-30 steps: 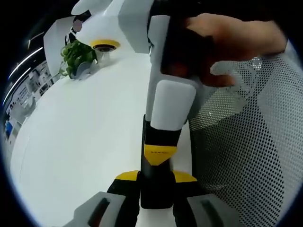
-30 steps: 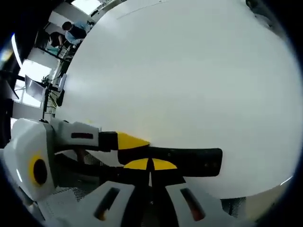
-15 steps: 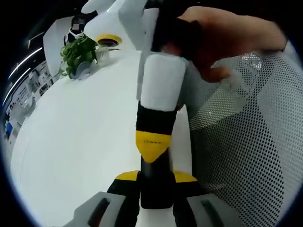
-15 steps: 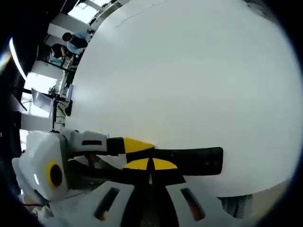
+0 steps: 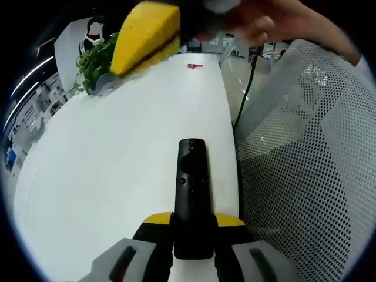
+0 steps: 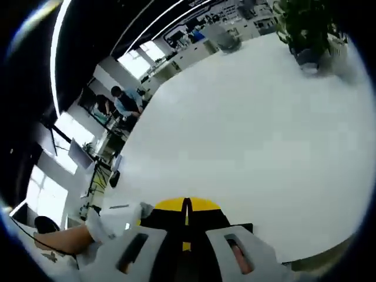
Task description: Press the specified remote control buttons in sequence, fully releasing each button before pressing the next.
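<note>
In the left gripper view the slim black rectangular remote control point(image 5: 192, 194) lies lengthwise on the white worktop point(image 5: 106, 170), close to that worktop's right-hand edge, its button face up and a round button pad near its far end. Its near end sits clamped between the yellow-tipped fingers of the left gripper point(image 5: 193, 226) — they are closed in against its two long sides. Beyond the worktop's edge, a white perforated mesh chair back point(image 5: 305, 176) stands just beside it. Near the worktop's far left corner is a green leafy potted plant point(image 5: 94, 67), and a small red object point(image 5: 194, 66), too small to tell, rests far along the right edge. At the top of this view the right gripper point(image 5: 147, 35) hangs raised well above the remote, its yellow wedge-shaped tip blurred, with a person's hand point(image 5: 282, 23) around its body

In the right gripper view that gripper's yellow fingers meet with only a thin dark seam between them and nothing held. A white-gloved hand point(image 6: 114, 220) shows at lower left. A dark green potted plant point(image 6: 305, 29) stands at the far right corner
</note>
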Available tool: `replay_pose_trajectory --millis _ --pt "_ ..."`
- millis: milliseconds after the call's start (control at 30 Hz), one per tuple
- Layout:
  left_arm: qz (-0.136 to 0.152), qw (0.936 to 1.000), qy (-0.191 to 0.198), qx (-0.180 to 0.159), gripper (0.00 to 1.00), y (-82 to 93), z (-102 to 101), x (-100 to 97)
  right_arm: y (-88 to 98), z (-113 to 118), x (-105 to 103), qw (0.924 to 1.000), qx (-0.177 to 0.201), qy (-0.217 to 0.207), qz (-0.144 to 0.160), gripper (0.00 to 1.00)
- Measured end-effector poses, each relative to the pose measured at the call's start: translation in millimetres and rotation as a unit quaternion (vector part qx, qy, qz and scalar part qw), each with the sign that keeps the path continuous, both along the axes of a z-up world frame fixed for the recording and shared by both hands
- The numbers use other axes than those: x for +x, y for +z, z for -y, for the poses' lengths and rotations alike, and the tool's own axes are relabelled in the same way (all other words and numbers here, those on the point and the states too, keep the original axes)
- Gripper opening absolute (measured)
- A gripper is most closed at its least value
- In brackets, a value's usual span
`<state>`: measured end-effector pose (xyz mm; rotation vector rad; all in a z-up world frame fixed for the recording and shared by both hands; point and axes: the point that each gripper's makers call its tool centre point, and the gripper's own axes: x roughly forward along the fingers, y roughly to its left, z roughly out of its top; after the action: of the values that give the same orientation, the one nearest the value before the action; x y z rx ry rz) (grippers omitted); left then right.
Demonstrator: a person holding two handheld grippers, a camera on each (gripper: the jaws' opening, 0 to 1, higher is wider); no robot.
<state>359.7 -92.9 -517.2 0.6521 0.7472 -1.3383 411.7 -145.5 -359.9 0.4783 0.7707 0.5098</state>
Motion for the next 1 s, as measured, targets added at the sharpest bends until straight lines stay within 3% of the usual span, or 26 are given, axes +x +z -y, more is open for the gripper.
replay_pose_trajectory --millis 133,233,333,400,500,600,700,733,900,1000 --pt "0.000 1.0000 -0.001 -0.001 0.25 0.1 0 -0.1 34.6 22 -4 0.9956 0.006 -0.042 0.084 0.02" --pt "0.000 1.0000 -0.001 -0.005 0.26 0.3 1 -0.4 48.1 40 -11 0.9871 -0.042 -0.054 0.145 0.18" --pt "0.002 1.0000 -0.002 -0.004 0.27 -0.3 1 -0.7 46.6 43 -21 0.9844 -0.073 -0.042 0.154 0.25" --pt "0.002 1.0000 0.000 -0.004 0.27 0.0 1 -0.8 46.1 48 -26 0.9777 -0.111 -0.039 0.174 0.32" --pt "0.002 1.0000 0.001 -0.004 0.27 -0.5 1 -0.6 50.5 56 -28 0.9590 -0.161 -0.057 0.226 0.48" --pt "0.002 1.0000 0.003 -0.003 0.27 -0.6 1 -0.7 39.4 64 -29 0.9549 -0.185 -0.079 0.218 0.54" --pt "0.002 1.0000 0.005 -0.002 0.26 -0.6 1 -0.5 42.8 78 -22 0.9356 -0.235 -0.110 0.239 0.55" --pt "0.002 1.0000 0.006 -0.001 0.26 -0.9 1 -0.6 44.1 80 -22 0.9331 -0.239 -0.117 0.242 0.56" --pt "0.002 1.0000 0.004 0.000 0.25 -0.7 1 -1.2 32.5 85 -22 0.9368 -0.245 -0.122 0.218 0.66" --pt "0.002 1.0000 0.003 0.002 0.25 -0.4 1 -1.5 32.9 91 -22 0.9314 -0.259 -0.132 0.219 0.75"
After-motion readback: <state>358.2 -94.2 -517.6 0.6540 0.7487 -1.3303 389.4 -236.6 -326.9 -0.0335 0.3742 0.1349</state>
